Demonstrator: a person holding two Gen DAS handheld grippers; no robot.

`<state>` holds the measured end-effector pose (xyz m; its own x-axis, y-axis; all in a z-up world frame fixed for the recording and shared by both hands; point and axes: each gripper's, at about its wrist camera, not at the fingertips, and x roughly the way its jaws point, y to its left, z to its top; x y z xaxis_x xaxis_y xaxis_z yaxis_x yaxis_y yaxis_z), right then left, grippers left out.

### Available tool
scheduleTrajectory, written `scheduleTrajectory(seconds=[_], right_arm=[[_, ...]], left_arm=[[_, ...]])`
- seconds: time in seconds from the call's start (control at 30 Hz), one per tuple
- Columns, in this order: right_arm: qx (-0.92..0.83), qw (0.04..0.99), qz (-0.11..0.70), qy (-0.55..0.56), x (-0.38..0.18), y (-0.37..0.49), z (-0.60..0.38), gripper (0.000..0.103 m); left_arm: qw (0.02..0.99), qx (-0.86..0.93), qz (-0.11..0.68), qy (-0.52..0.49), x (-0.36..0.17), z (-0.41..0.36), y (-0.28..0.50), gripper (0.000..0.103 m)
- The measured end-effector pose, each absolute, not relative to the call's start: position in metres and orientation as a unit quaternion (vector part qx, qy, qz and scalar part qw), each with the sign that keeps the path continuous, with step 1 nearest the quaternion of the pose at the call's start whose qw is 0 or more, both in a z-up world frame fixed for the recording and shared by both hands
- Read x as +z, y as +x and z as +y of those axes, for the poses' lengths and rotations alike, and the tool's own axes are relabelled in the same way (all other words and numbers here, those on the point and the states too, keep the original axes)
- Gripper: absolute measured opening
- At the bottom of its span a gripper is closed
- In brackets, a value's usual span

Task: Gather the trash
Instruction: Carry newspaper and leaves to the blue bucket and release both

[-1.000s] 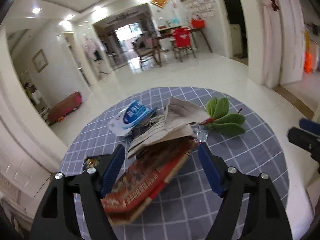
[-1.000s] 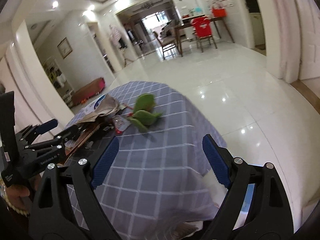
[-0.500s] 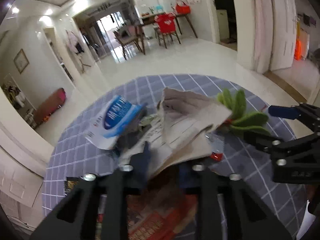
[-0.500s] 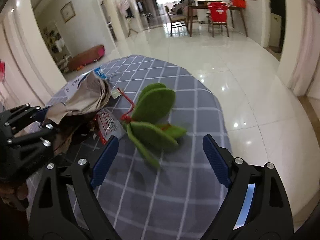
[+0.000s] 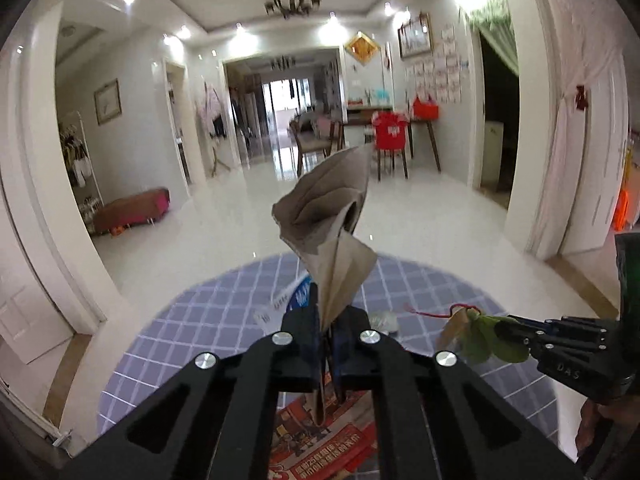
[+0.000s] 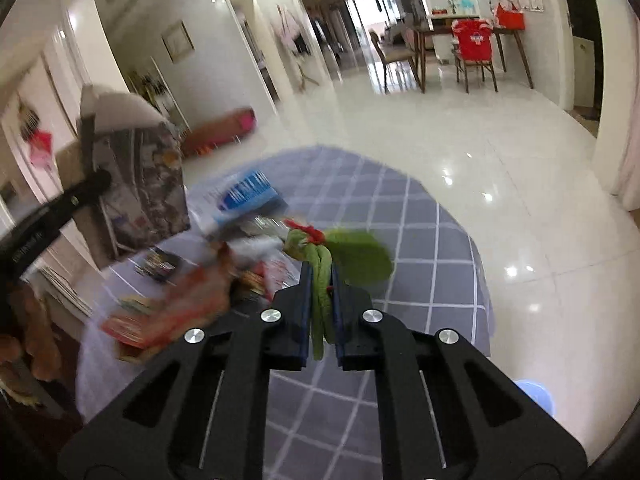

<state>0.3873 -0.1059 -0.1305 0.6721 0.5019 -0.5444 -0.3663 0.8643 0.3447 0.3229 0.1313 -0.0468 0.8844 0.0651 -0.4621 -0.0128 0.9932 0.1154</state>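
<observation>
My left gripper (image 5: 326,320) is shut on a crumpled sheet of brownish newspaper (image 5: 328,216), held up above the round table with the grey checked cloth (image 5: 200,320). The right wrist view shows that same paper (image 6: 140,184) hanging high at the left. My right gripper (image 6: 320,280) has its jaws closing on a bunch of green leaves (image 6: 360,258) tied with red string, and the pads press on the stems. Seen from the left wrist, the leaves (image 5: 486,340) sit at the tip of the right gripper (image 5: 510,322).
On the cloth lie a blue-and-white packet (image 6: 244,196), a red printed wrapper (image 6: 172,312) and a small dark packet (image 6: 158,264). A pale blue round object (image 6: 536,396) stands on the shiny tile floor to the right. A dining table and red chair (image 5: 390,136) are far back.
The left jaws shut on the newspaper and lifted it off the pile. The right gripper came in over the table to the leaves and shut on them.
</observation>
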Motion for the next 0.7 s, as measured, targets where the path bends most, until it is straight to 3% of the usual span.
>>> scheduleTrajectory(seconds=[0.17, 0.37, 0.7], right_arm=[[0.260, 0.913, 0.282, 0.143, -0.096, 0.355, -0.129, 0.009], [0.237, 0.924, 0.250, 0.165, -0.075, 0.314, -0.175, 0.009], [0.076, 0.938, 0.263, 0.213, -0.122, 0.257, -0.318, 0.009]], left_arm=[[0.977, -0.010, 0.207, 0.051, -0.015, 0.098, 0.289, 0.004], [0.970, -0.094, 0.219, 0.052, -0.014, 0.032, 0.274, 0.004], [0.928, -0.238, 0.277, 0.074, -0.075, -0.123, 0.281, 0.004]])
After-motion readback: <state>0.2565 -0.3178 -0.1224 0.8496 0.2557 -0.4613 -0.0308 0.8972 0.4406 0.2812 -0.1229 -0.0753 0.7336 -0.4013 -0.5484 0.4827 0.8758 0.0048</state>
